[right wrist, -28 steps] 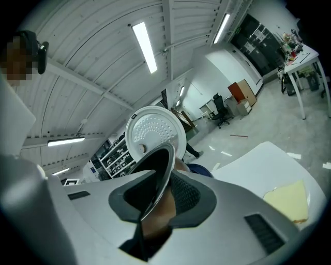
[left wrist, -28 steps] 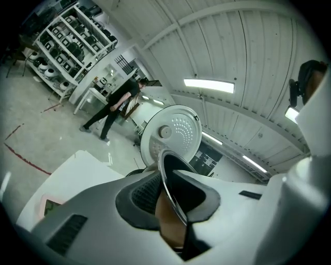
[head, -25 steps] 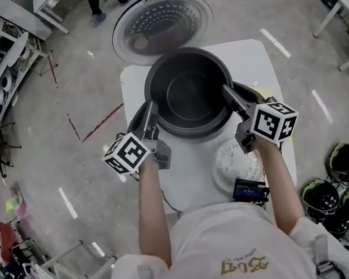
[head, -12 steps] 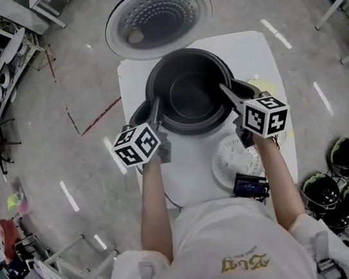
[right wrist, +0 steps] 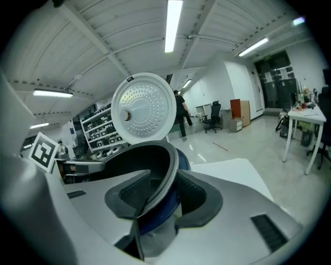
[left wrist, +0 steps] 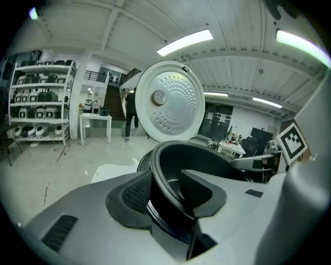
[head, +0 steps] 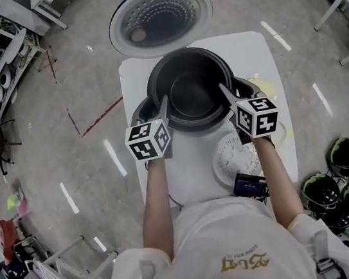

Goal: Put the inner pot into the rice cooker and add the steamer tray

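Inner pot (head: 190,91) sits in the cooker (head: 139,113) mid-frame; left gripper (head: 163,108) and right gripper (head: 226,92) jaws just opening, rim loose between.

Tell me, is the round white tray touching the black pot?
Apart. The head view shows the tray lying clear of the pot, with white surface between them.

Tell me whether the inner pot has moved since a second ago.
Yes. The inner pot has sunk lower into the rice cooker, whose rim now shows around it.
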`<move>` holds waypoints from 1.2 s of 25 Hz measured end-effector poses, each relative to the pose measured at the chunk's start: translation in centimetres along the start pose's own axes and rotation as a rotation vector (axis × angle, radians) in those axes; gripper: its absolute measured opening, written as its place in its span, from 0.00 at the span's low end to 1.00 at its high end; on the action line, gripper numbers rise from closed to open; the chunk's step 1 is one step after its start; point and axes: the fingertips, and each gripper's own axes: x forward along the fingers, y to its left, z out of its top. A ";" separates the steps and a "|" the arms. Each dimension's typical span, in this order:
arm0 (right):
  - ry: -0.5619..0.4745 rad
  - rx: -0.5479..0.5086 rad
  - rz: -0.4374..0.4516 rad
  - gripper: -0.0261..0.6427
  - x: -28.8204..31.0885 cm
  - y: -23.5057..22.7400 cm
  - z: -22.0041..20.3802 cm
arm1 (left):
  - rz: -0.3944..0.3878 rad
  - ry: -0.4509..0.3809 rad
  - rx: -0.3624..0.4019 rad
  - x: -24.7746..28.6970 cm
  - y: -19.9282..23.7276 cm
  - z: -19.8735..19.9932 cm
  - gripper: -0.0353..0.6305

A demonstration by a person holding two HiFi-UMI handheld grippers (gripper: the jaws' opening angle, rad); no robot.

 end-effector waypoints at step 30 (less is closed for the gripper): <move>0.021 0.155 -0.268 0.27 -16.0 -3.9 -12.5 | -0.078 -0.115 -0.034 -7.8 -3.1 -5.7 0.40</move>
